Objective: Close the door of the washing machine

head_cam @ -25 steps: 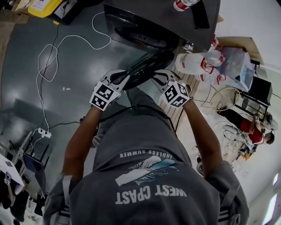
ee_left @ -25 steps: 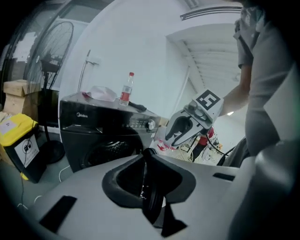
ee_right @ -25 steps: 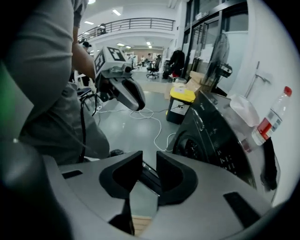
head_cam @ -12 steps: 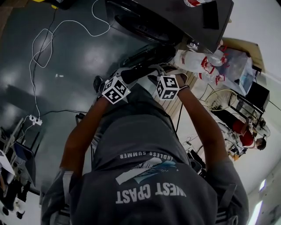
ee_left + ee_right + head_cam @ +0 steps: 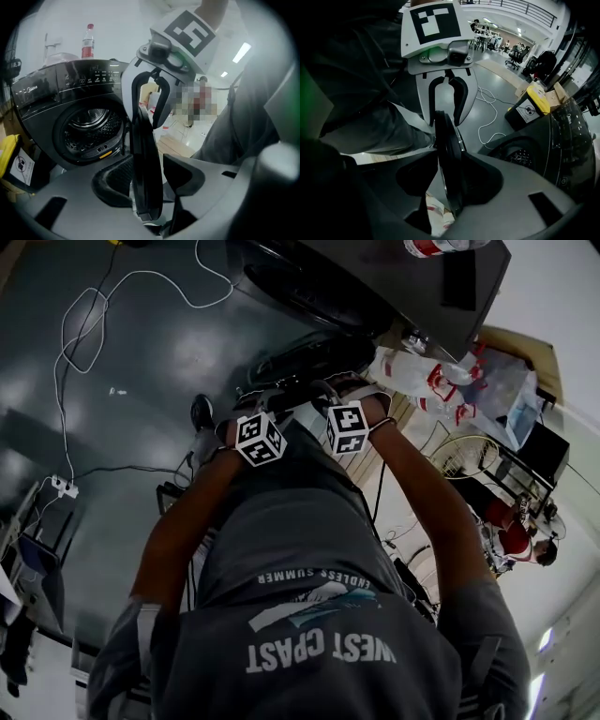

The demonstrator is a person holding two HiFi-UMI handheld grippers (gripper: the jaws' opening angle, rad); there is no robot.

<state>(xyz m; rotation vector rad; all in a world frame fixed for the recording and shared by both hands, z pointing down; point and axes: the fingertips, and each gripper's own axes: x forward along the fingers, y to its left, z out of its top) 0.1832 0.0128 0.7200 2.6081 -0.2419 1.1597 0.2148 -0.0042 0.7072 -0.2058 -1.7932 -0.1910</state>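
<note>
The round door [image 5: 143, 140] of the black washing machine [image 5: 70, 101] stands wide open. It is swung out from the front of the machine, and both gripper views see it edge-on. The machine's hole is uncovered, and the shiny drum [image 5: 91, 123] shows inside.

The rim of the door sits between the jaws of both claws. The left claw [image 5: 149, 183] has its jaws apart. They have just been opening, and the rim stands in the gap without being squeezed. The right claw [image 5: 450, 183] comes at the rim from the other side. Its jaws are apart too and have just been closing in a little. A strip of floor shows between one pad and the door. The two claws face each other across the door, close together.

The person [image 5: 319, 615] holding them wears a grey shirt. On top of the machine stands a bottle [image 5: 87, 41] with a red label. A white cable [image 5: 80, 343] loops on the dark floor [image 5: 141, 399] beside the machine. A yellow box [image 5: 536, 100] sits near the machine. White bags [image 5: 436, 381] with red print lie on its other side.
</note>
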